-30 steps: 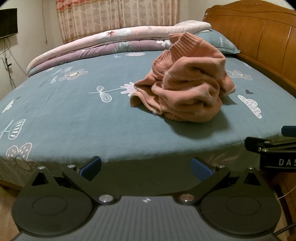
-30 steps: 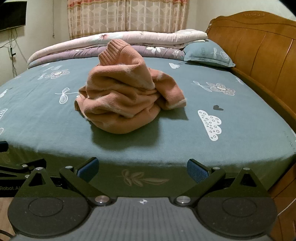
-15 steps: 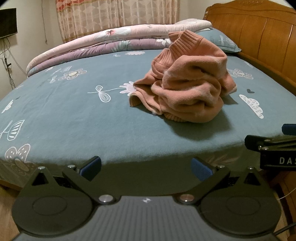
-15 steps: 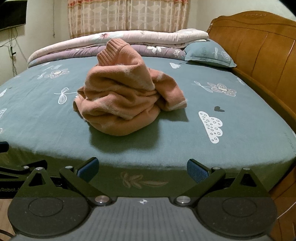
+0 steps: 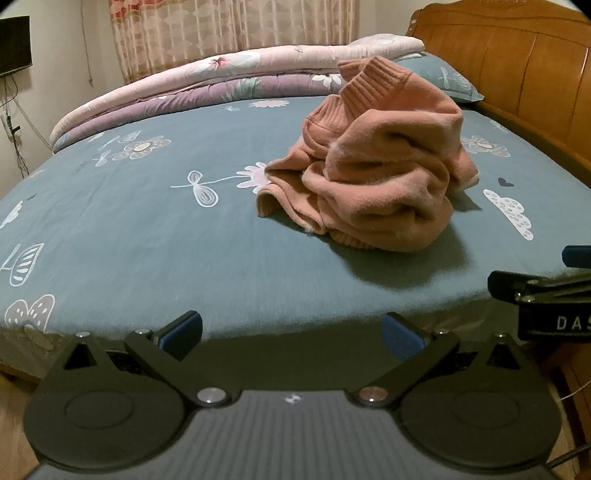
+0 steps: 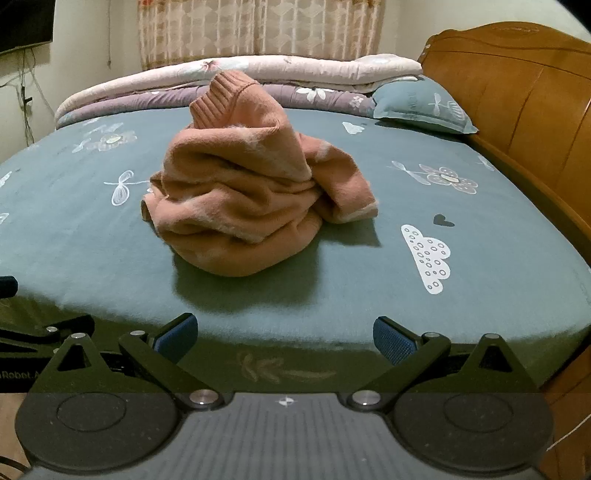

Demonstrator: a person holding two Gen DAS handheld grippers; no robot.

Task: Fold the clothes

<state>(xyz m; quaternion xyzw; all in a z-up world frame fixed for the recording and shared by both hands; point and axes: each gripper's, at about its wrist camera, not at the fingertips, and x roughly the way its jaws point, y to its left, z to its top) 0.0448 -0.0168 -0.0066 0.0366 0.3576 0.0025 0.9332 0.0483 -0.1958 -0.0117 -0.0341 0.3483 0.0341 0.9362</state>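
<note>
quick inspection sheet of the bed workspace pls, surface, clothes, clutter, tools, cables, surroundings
surface: blue-green printed bed sheet, smooth near the front edge.
job's things: one pink sweater crumpled in a heap, ribbed cuff or collar sticking up, nothing folded yet.
clutter: rolled quilt and pillow at the far side, apart from the sweater.
grippers: left tool and right tool both open, empty, at the bed's near edge, short of the sweater.
cables: wires hang down the wall at left.
surroundings: wooden headboard at right, curtain behind.
</note>
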